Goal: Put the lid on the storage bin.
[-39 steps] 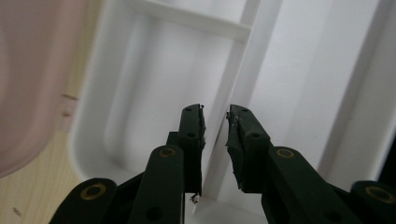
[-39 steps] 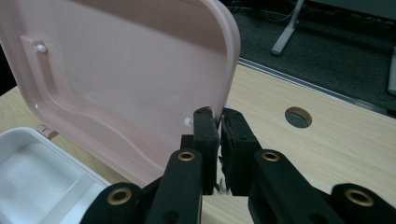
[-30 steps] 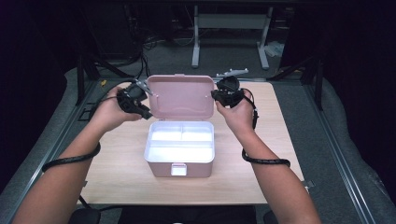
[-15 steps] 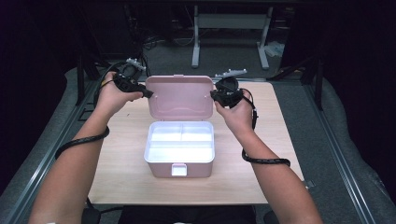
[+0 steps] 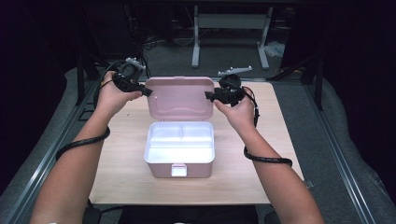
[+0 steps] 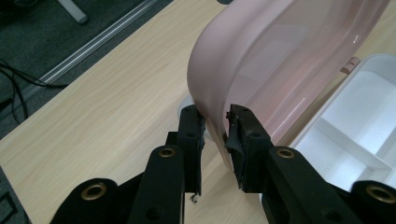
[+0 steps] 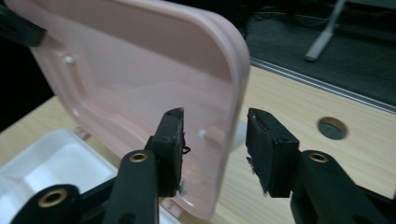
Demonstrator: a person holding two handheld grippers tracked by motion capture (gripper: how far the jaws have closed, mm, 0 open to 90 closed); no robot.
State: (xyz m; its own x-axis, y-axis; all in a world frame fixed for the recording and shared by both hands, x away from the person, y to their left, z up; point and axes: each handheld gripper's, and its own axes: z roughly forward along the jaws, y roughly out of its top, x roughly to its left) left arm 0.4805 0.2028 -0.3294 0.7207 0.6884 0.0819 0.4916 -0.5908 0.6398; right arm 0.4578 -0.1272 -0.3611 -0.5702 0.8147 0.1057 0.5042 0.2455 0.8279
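Observation:
A pink box (image 5: 180, 163) with a white divided tray (image 5: 180, 139) inside stands mid-table, its pink lid (image 5: 180, 97) raised upright. My left gripper (image 5: 148, 92) is at the lid's left edge. Its jaws have just been closing, and in the left gripper view the pads (image 6: 194, 126) pinch the lid's rim (image 6: 280, 56). My right gripper (image 5: 208, 95) is at the lid's right edge. Its jaws have just been opening and now straddle the rim (image 7: 236, 84) with a gap, the left pad (image 7: 170, 140) off the lid's inner face.
The box sits on a light wooden table (image 5: 261, 140) with a round cable hole (image 7: 332, 128) near the far right. Metal rails (image 5: 51, 154) run along both sides. A white desk frame (image 5: 229, 35) stands beyond the far edge.
My left hand has shifted a little toward the far left, back beside the lid's left edge. The lid stays upright and the right hand keeps its place.

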